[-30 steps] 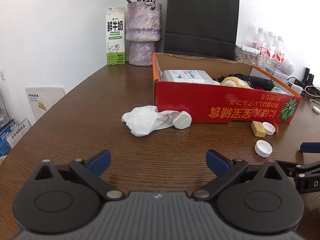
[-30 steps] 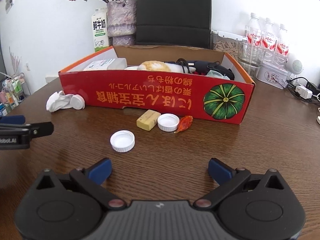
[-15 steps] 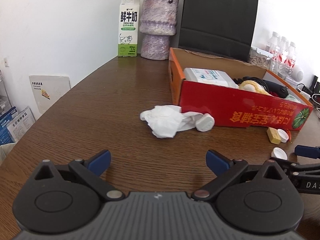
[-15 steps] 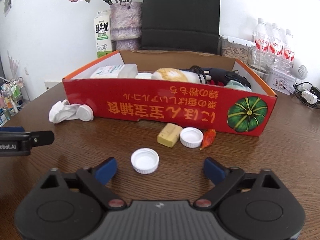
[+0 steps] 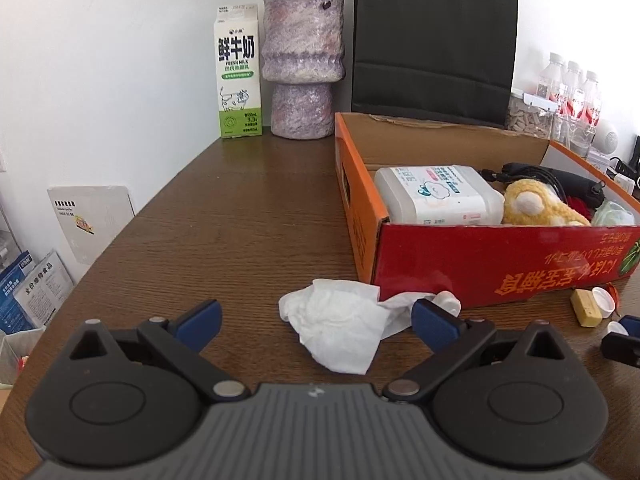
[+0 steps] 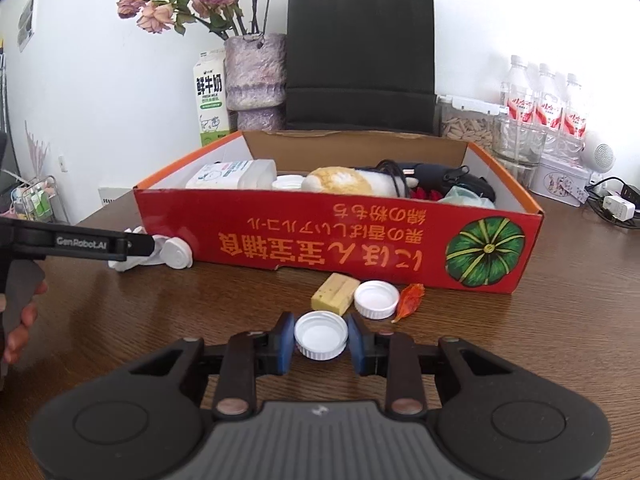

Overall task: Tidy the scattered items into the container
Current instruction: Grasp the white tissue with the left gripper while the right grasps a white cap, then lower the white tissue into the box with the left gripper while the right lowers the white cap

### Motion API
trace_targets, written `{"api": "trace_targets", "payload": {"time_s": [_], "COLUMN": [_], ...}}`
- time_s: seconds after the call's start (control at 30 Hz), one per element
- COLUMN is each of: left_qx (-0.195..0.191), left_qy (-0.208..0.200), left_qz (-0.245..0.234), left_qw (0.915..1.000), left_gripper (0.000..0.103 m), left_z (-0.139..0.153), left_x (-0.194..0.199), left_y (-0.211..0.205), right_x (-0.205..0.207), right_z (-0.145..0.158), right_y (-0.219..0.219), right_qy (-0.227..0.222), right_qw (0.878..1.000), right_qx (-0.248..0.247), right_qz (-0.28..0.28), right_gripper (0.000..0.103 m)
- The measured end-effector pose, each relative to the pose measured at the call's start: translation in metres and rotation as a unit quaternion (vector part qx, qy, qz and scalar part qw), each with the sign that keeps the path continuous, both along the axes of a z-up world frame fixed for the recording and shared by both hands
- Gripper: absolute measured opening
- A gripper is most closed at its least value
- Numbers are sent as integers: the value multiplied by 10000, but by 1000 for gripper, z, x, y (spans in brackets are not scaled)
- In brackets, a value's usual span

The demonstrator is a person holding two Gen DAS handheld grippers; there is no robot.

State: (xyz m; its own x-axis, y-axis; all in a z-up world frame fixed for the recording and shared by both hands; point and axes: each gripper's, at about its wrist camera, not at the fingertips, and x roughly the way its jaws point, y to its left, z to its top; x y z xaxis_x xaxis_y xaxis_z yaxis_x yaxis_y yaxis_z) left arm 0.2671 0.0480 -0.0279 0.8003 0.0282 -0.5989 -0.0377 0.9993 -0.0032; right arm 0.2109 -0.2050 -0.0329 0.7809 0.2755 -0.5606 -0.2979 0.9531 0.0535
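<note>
A red cardboard box [image 5: 500, 264] [image 6: 280, 236] holds a white tub, a yellow plush toy and a black tool. My left gripper [image 5: 316, 322] is open, its fingers on either side of a crumpled white tissue [image 5: 340, 320] that lies by the box's near left corner. A white cap [image 6: 176, 254] lies beside the tissue. My right gripper [image 6: 321, 338] is shut on a white bottle cap [image 6: 321, 334] on the table. A yellow block [image 6: 335, 288], a second white cap [image 6: 376, 299] and an orange-red scrap [image 6: 410, 302] lie in front of the box.
A milk carton [image 5: 238, 72], a purple vase [image 5: 303, 64] and a black paper bag [image 5: 434, 40] stand behind the box. Water bottles [image 6: 544, 96], a jar and cables are at the right. The table's left edge [image 5: 120, 232] is near.
My left gripper moved forward until its open fingers flank the tissue. My right gripper moved forward and closed on the nearest white bottle cap.
</note>
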Motion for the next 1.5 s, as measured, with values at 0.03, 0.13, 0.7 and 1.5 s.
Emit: {"api": "trace_targets", "payload": {"time_s": [0.03, 0.13, 0.7, 1.5], "left_qx": [-47, -48, -217, -627], "left_qy": [8, -40, -293, -760], "left_qz": [-49, -169, -365, -464], "left_qw": [10000, 9998, 9987, 9940], "left_gripper": [96, 83, 21, 21], "left_z": [-1, -1, 6, 34], "left_x": [1, 2, -30, -65], "left_y": [0, -3, -8, -46], "right_x": [1, 4, 4, -15], "right_z": [0, 0, 4, 27], "right_y": [-2, -7, -19, -25], "right_qy": [3, 29, -84, -548], "right_qw": [10000, 9999, 9991, 9974], "right_qx": [38, 106, 230, 439], "right_qz": [-13, -60, -333, -134], "right_gripper": [27, 27, 27, 27]}}
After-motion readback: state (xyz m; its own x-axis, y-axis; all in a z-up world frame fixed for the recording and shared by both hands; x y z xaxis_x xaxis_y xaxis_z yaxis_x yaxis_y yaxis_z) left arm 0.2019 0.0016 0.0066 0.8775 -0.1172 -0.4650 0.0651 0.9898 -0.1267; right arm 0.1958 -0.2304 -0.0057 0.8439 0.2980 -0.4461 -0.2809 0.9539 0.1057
